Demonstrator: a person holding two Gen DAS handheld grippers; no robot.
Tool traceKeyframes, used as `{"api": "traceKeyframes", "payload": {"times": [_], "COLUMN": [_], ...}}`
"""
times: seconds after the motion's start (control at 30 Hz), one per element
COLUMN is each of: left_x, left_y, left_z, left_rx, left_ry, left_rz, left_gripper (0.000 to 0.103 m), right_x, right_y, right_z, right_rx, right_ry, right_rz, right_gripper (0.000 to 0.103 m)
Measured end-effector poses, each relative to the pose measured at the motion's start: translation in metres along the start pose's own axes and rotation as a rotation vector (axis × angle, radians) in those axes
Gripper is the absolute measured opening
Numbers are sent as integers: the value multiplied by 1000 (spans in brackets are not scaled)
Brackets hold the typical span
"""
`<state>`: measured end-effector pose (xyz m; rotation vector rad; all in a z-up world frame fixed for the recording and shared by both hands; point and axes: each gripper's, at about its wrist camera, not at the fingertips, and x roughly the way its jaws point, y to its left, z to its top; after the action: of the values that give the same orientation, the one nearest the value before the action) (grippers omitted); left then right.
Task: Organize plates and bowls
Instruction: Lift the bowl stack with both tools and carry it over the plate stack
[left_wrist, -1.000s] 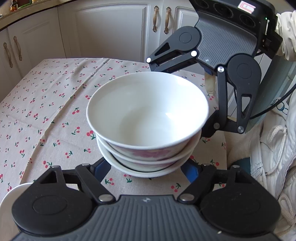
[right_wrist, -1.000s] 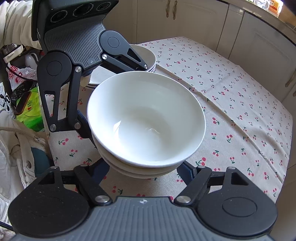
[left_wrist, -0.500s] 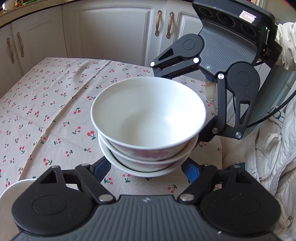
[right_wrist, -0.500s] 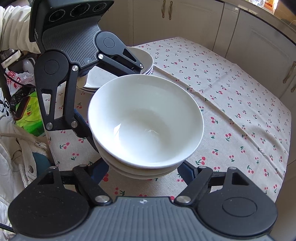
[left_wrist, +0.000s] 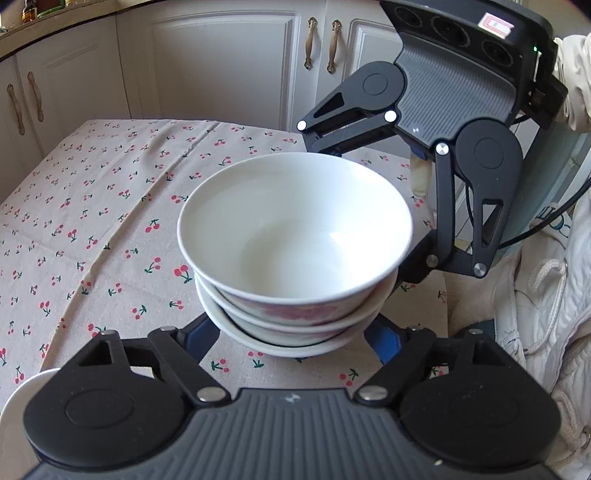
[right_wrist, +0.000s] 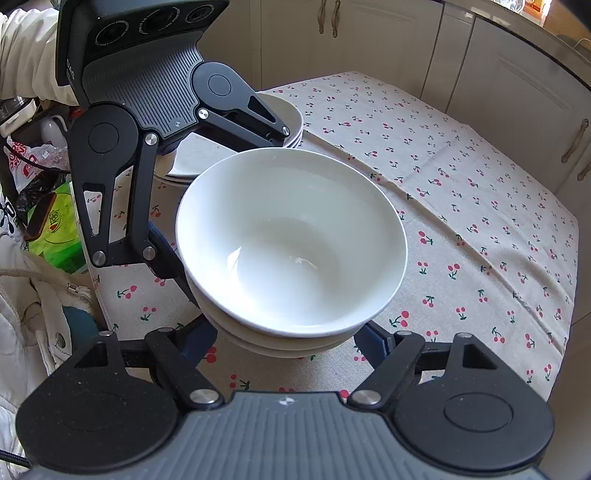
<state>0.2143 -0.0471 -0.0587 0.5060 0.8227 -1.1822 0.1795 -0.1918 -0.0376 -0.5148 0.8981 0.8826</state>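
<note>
Bowls (left_wrist: 295, 236), three nested in one stack, sit on the cherry-print surface (left_wrist: 92, 206) between the two grippers, which face each other across them. Nearest in the left wrist view, the left gripper (left_wrist: 291, 336) straddles the lowest bowl; its blue pads (left_wrist: 382, 339) stand at either side of the base, and its jaws have just been opening with the stack between them. Whether those pads are clear of the china cannot be told, as the rim hides the contact. In the right wrist view the right gripper (right_wrist: 288, 343) brackets the opposite side of the same stack at a moderate spread, pads likewise tucked under the rim, contact not visible. Judged from this, the step in hand is the release of the stacked bowls after setting them down. Behind the stack, beside the left gripper body, a pile of plates (right_wrist: 291, 118) rests on the same surface. White cabinets (left_wrist: 221, 66) stand at the rear. The next move calls for both grippers to spread clear and withdraw without dragging the lowest bowl or tilting the stack.
</note>
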Motion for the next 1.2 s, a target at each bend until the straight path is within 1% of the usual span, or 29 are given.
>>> {"api": "traceKeyframes", "payload": {"times": [0.3,0.67,1.0,1.2], "left_x": [-1,-7,-36,-65], "left_y": [-1,-7,-15,-18], "left_z": [-1,3,6,-4], "left_rx": [0,13,2,-13], "left_ry": [-6,-24,-49,-75], "left_rz": [2,26,79,140], "left_gripper": [84,84,84,84], "right_x": [0,-9,-25,-28], "right_y": [-2,3,13,26], "right_z": [1,4,25,51], "right_rx": [1,-14,-65,-127], "right_ry": [2,-6,-16,-34], "right_rz": [5,-17,-26,-30], "right_gripper": [85,85,85,85]}}
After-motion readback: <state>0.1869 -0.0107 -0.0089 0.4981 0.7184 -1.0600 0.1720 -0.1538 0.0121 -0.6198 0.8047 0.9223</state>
